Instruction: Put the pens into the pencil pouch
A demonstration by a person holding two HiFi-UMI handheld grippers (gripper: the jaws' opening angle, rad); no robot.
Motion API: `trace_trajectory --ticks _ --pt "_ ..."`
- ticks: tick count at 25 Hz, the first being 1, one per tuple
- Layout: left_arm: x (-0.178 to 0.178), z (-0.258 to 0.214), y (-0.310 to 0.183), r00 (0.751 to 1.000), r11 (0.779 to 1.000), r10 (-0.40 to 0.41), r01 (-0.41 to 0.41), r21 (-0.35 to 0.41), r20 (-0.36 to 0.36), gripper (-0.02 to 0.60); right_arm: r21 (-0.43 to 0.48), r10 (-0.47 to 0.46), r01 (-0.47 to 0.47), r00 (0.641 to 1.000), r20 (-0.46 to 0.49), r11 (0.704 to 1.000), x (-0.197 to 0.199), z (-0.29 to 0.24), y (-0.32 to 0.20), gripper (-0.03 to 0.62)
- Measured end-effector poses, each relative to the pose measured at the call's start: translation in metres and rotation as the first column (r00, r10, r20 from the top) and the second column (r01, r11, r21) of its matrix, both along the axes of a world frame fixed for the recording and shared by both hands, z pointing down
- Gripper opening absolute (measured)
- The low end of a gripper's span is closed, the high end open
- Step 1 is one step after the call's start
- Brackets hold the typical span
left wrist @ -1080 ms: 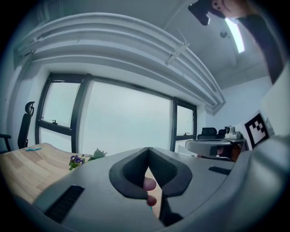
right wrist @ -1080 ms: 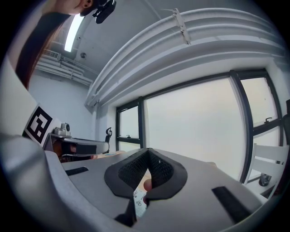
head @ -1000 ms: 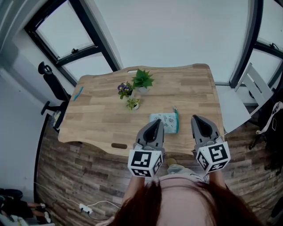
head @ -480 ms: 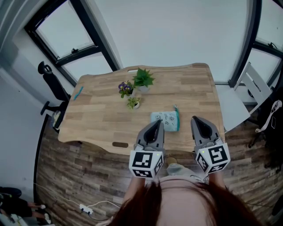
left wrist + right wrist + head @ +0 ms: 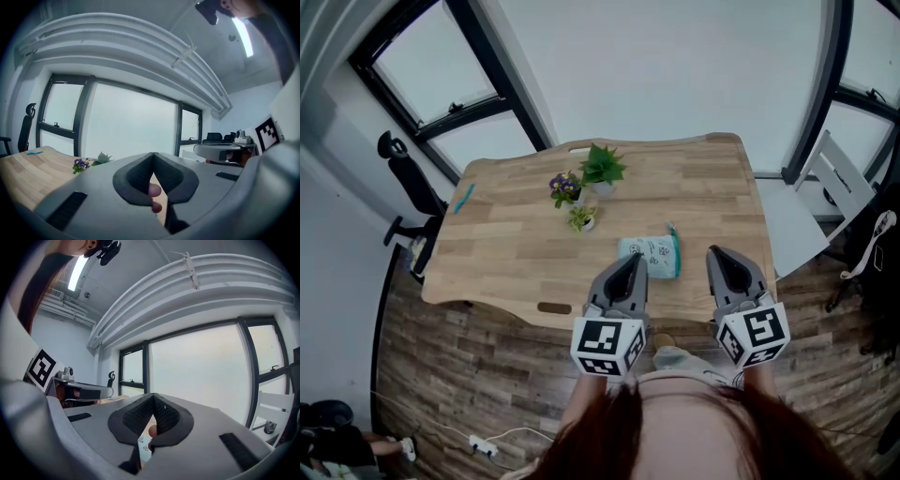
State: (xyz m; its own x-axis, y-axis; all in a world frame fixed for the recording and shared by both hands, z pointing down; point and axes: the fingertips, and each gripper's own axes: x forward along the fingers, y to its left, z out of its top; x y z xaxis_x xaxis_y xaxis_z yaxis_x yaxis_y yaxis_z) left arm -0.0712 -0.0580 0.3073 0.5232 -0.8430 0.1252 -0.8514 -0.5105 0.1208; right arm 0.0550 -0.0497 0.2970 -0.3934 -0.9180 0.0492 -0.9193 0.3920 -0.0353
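left gripper (image 5: 630, 260), right gripper (image 5: 720, 254) closed, seemingly empty, near pencil pouch (image 5: 651, 259)

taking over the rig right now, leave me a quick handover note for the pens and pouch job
Left gripper: jaws shut, nothing held, over the table's near edge.
Right gripper: jaws shut, nothing held, also at the near edge, right of the pouch.
Pencil pouch: lying flat near the front of the table, just beyond the left gripper. Whether it is open cannot be told.
Teal pen: at the table's far left edge, well apart from the pouch.
Potted plants: between the pen and the pouch.
Done: nothing visible; the pen is outside the pouch.
Left: fetch the pen and put it in the pouch.
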Motion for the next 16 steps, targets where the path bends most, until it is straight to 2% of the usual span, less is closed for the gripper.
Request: trace_trajectory --ticks 16 --pt "-0.002 0.011 -0.015 1.0 0.999 0.007 -0.007 -0.037 0.007 0.002 -0.024 -0.003 0.003 1.0 -0.027 1.0 -0.005 0.005 -0.011 0.0"
